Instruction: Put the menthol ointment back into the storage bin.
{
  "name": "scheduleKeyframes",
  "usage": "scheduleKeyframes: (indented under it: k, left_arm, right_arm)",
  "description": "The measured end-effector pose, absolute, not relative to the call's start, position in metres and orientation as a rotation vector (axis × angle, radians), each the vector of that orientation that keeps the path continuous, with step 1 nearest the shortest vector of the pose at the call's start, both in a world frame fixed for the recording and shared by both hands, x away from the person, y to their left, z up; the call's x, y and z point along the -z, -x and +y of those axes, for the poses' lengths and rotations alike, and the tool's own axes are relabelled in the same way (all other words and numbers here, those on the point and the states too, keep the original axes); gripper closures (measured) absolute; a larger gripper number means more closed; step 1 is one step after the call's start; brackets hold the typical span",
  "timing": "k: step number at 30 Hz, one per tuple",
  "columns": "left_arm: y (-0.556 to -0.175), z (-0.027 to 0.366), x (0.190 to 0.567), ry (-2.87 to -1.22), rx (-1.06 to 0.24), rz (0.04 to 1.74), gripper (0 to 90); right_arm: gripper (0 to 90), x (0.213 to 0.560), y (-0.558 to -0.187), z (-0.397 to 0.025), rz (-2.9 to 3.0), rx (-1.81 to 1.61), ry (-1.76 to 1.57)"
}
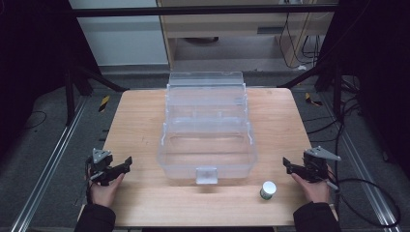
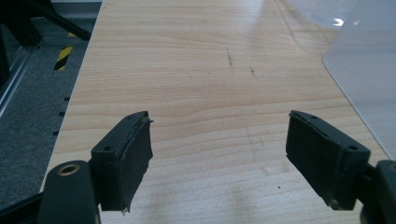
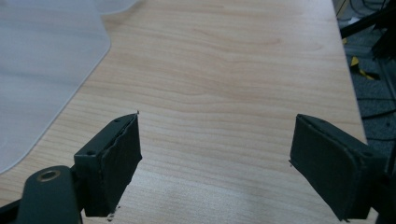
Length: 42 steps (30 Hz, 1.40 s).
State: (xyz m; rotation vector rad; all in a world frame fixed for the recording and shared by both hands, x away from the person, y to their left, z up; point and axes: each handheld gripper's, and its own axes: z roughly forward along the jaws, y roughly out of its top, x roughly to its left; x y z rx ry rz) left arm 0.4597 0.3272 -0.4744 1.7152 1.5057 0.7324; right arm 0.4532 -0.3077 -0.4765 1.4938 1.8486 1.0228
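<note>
A clear plastic storage box (image 1: 207, 145) stands open in the middle of the wooden table (image 1: 140, 121), its lid tilted back at the far side. A small white-capped bottle (image 1: 268, 190) stands upright near the front edge, right of the box. My left gripper (image 1: 126, 163) rests at the table's front left, held by a hand; its jaws stand wide apart over bare wood (image 2: 219, 140). At the front right my right gripper (image 1: 287, 164) is open too, with nothing between its fingers (image 3: 112, 163). The box's corner (image 2: 369, 79) shows at the right of the left gripper view, and another box corner (image 3: 42, 70) at the left of the right gripper view.
The table's left edge (image 2: 79, 79) drops to grey floor with a metal rail. Black frame legs and cables lie around the table's far corners. Bare wood lies either side of the box.
</note>
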Motion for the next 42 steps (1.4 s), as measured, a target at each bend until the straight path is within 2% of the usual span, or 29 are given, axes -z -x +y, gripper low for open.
scheduleKeyframes:
  k: [9,14,28,42]
  left_arm:
    - [-0.460,0.325,0.476,-1.726,-0.719,1.500,23.1]
    - [-0.460,0.328,0.476,-1.738,-0.720,1.511,23.1]
    - [-0.461,0.326,0.478,-1.769,-0.718,1.514,23.1]
    - [-0.462,0.323,0.479,-1.790,-0.712,1.504,23.3]
  right_arm:
    - [24.0,0.472,-0.453,-0.307,1.931,-0.999,-1.471]
    - [25.7,0.457,-0.453,-0.301,1.994,-1.010,-1.435]
    - [25.7,0.409,-0.457,-0.279,2.220,-0.946,-1.285]
    - [26.2,0.387,-0.456,-0.270,2.330,-0.877,-1.198]
